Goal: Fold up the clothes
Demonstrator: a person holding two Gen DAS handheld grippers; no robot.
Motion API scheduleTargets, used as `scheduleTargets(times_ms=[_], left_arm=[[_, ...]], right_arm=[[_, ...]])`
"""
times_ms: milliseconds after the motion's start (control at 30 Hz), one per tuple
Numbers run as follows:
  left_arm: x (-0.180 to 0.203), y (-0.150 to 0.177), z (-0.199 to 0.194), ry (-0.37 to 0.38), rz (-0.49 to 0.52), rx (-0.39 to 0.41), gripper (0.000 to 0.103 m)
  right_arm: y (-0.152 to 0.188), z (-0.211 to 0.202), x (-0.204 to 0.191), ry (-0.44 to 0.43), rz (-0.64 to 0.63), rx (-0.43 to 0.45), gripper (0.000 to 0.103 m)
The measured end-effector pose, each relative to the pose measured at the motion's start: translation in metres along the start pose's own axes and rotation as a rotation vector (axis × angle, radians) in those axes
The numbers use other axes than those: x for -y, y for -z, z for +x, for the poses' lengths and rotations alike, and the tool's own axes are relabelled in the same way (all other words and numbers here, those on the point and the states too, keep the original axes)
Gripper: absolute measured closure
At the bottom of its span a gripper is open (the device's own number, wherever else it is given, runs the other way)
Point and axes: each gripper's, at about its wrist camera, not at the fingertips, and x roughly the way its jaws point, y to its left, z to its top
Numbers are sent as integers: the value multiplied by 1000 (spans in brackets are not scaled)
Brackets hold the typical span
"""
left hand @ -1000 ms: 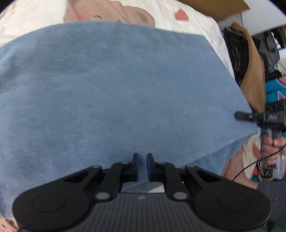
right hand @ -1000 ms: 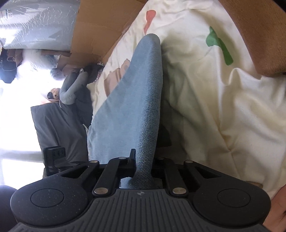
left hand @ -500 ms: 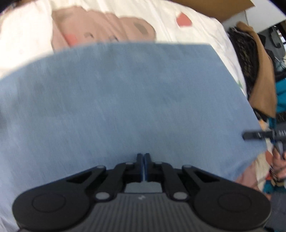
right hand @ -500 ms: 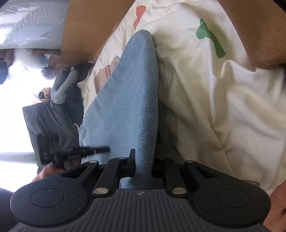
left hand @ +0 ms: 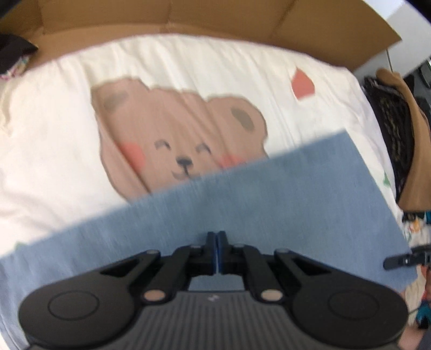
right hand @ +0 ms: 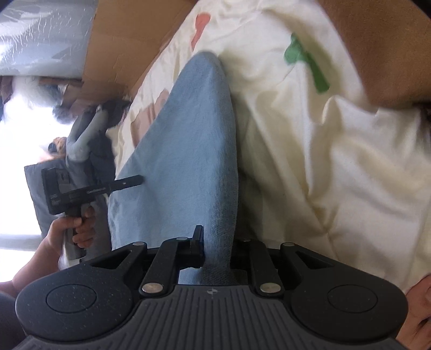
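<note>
Soft blue cloth, bear-print sheet, brown cardboard

A cream bedsheet covers the bed, printed with a large brown bear face smiling with pink cheeks. To the right of the bear sits a small red shape, and a green shape shows on the sheet in the right wrist view. Flat brown cardboard lines the far edge of the bed. At the right side lies a heap of other garments: a tan one draped over a dark patterned one. In the right wrist view, a grey bundle and dark fabric sit off the bed's left side, with clear plastic wrapping at the far left, before a very bright background.
</note>
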Motion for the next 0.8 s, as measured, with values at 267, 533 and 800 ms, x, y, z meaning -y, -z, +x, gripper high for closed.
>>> scheduleTargets(times_ms=[267, 533, 800], left_arm=[[2, -11, 6, -31, -41, 85, 100], [-5, 2, 18, -4, -89, 70, 101], [9, 30, 12, 35, -61, 20, 101]], right_arm=[[-11, 3, -2, 18, -10, 19, 66], [-26, 5, -4, 40, -40, 28, 65], [-33, 7, -3, 42, -41, 36, 65]])
